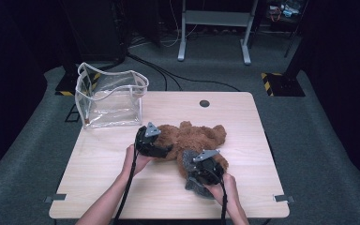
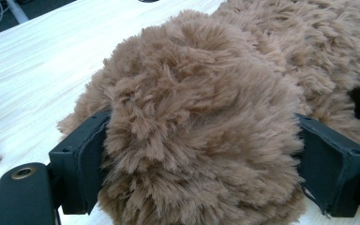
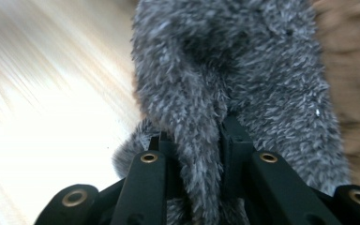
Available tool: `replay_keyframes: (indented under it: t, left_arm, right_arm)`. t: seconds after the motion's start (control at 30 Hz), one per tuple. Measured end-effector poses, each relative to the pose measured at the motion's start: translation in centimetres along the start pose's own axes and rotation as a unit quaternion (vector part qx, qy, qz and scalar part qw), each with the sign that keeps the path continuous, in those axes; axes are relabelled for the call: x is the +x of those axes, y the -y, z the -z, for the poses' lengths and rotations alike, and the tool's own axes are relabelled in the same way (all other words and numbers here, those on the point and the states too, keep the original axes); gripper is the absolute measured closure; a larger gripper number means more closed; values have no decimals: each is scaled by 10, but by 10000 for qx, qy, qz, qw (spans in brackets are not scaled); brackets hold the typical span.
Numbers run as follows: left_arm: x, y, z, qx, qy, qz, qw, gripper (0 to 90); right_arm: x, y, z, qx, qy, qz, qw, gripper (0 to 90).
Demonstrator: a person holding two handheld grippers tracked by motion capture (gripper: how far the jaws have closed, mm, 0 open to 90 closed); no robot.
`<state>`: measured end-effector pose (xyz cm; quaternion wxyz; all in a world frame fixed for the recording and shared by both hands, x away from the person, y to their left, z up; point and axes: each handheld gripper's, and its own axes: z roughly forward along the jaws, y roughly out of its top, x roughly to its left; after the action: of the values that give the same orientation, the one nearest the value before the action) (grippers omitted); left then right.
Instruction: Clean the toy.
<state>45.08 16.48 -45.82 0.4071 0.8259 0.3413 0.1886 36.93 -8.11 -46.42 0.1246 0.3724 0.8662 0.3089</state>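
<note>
Left gripper (image 1: 161, 151): I am holding it at the left end of the brown plush toy (image 1: 194, 137); in the left gripper view its jaws are standing wide and pressing into a thick rounded lump of brown fur (image 2: 201, 126) from both sides.
Right gripper (image 1: 201, 174): I am holding it near the table's front edge; in the right gripper view its jaws are standing nearly together and pinching a narrow fold of the grey plush toy (image 3: 201, 154).
Left hand (image 1: 138, 161): it is wrapping the gripper body from below, cable trailing back along my forearm.
Right hand (image 1: 225, 187): it is gripping the tool from behind, just beside the grey fur.
Brown plush toy: it is lying flat across the middle of the table (image 1: 98, 164), stretching from my left gripper toward the right.
Grey plush toy (image 1: 191, 161): it is lying against the brown one's front side, touching it, partly under my right gripper.
Clear bag (image 1: 110, 96): it is standing upright and open-topped at the table's far left corner, well apart from both toys.
Table hole (image 1: 204, 103): it is sitting near the far edge, beyond the brown toy.
</note>
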Motion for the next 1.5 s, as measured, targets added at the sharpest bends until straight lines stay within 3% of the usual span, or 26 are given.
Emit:
replay_keyframes:
  t: [0.2, 0.27, 0.37, 0.4, 0.5, 0.77, 0.87, 1.03, 1.2, 1.33, 1.37, 1.4, 1.5]
  left_arm:
    - [0, 0, 0, -5, -9, 6, 10000, 143]
    - [0, 0, 0, 14, 12, 16, 10000, 143]
    - [0, 0, 0, -14, -5, 17, 10000, 143]
    - [0, 0, 0, -10, -2, 17, 10000, 143]
    - [-1, 1, 0, -23, 23, 59, 10000, 144]
    - [1, 1, 4, -139, 64, 101, 9998, 144]
    - [3, 1, 8, -201, 68, 111, 9997, 151]
    - [8, 3, 15, -277, 28, 155, 9995, 156]
    - [15, 4, 24, -345, -72, 183, 9992, 160]
    - [23, 8, 27, -322, -116, 296, 9990, 161]
    - [24, 9, 26, -298, -113, 312, 9990, 161]
    - [25, 10, 26, -268, -108, 312, 9991, 161]
    - [28, 11, 25, -224, -79, 346, 9991, 158]
  right_arm:
    - [-6, -21, 24, -616, 315, -174, 9975, 739]
    - [-6, -30, 24, -718, 471, -79, 9963, 738]
    - [-8, -39, 11, -590, 550, -131, 9967, 738]
    - [-10, -40, 5, -535, 538, -47, 9971, 738]
    - [-6, -36, -7, -371, 457, -70, 9982, 739]
    - [6, -6, -13, 209, 232, -40, 9995, 740]
    - [3, -4, -7, 224, 218, -75, 9995, 739]
    - [7, -19, 10, -96, 331, -14, 9994, 738]
    - [19, -51, 19, -460, 265, 143, 9985, 736]
    - [28, -71, 2, -369, 254, 318, 9985, 733]
    - [30, -73, -4, -267, 270, 186, 9991, 732]
    - [28, -74, -11, -190, 292, 301, 9989, 732]
    - [28, -69, -25, 29, 381, 200, 9991, 732]
